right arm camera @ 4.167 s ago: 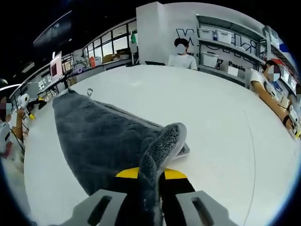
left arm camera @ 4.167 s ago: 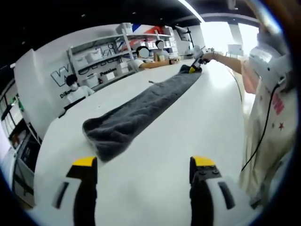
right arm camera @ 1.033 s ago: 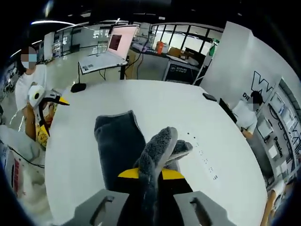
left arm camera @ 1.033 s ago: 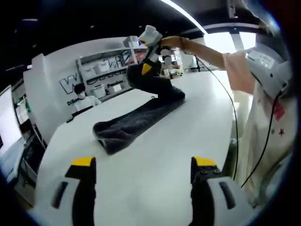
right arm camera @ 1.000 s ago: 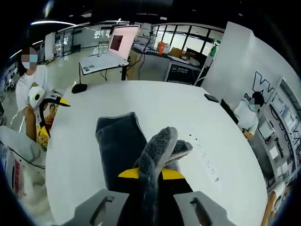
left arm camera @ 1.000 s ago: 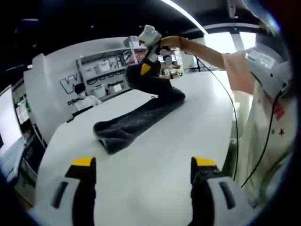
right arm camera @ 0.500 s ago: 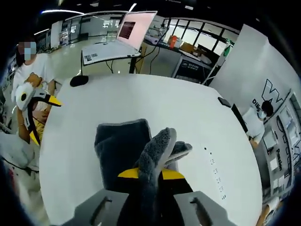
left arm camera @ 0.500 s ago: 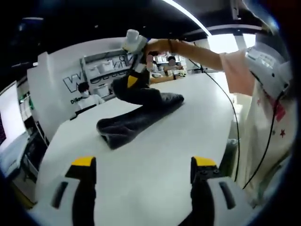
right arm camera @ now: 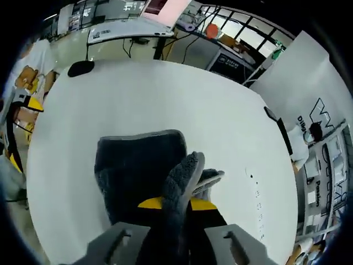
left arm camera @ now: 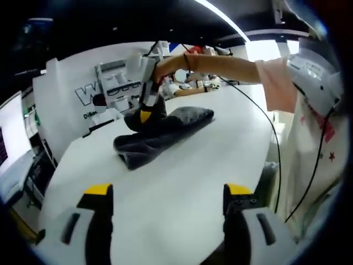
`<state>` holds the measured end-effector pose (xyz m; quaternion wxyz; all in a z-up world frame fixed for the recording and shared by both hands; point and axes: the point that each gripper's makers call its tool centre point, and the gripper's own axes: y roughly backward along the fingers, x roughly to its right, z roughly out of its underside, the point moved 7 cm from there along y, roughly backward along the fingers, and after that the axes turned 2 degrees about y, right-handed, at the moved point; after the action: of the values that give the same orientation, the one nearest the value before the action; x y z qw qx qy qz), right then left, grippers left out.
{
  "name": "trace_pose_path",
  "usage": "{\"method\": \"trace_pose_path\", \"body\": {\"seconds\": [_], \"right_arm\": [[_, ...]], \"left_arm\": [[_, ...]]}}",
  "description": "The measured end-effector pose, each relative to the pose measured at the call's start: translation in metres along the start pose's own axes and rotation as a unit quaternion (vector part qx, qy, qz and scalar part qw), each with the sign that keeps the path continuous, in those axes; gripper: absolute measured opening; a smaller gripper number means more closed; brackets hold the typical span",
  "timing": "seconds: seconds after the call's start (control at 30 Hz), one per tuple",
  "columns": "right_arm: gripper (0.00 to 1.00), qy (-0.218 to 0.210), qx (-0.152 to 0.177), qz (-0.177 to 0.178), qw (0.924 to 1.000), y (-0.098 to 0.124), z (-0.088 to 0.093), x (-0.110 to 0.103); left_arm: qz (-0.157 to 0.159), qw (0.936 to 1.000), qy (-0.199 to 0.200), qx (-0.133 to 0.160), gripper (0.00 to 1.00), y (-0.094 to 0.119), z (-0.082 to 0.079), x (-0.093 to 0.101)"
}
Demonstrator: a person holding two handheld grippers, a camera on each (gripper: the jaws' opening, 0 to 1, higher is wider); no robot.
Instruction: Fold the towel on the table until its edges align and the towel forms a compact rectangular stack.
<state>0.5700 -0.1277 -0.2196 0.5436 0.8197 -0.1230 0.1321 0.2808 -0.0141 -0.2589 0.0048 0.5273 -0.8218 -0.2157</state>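
Presently, the dark grey towel is seen lying on the white table, partly doubled over on itself, in the left gripper view. One end of it is raised and clamped in the right gripper, which is carried by a person's hand on an outstretched arm reaching in from the right of that view. The rest of the cloth is spread flat on the tabletop beneath the raised end.

In the right gripper view, the right gripper is observed with its jaws closed tight on a fold of the towel; the pinched edge stands up between the yellow-tipped jaws, and the lower layer is laid out on the table just ahead.

The left gripper is noted with its jaws set wide apart and nothing held between them. It is positioned over bare tabletop, well apart from the towel.

Shelving is visible against the far wall, and a dark computer mouse is recorded near the table's far edge.
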Motion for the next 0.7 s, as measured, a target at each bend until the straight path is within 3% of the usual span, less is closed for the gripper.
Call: {"method": "trace_pose_path", "body": {"seconds": [0.4, 0.7], "right_arm": [[0.14, 0.019, -0.019, 0.01, 0.9996, -0.014, -0.018, -0.009], [0.13, 0.026, -0.022, 0.036, 0.9988, -0.007, -0.03, 0.002]], "left_arm": [[0.006, 1.0, 0.0, 0.001, 0.85, -0.002, -0.001, 0.004], [0.004, 1.0, 0.002, 0.001, 0.85, 0.002, 0.0, 0.005]]}}
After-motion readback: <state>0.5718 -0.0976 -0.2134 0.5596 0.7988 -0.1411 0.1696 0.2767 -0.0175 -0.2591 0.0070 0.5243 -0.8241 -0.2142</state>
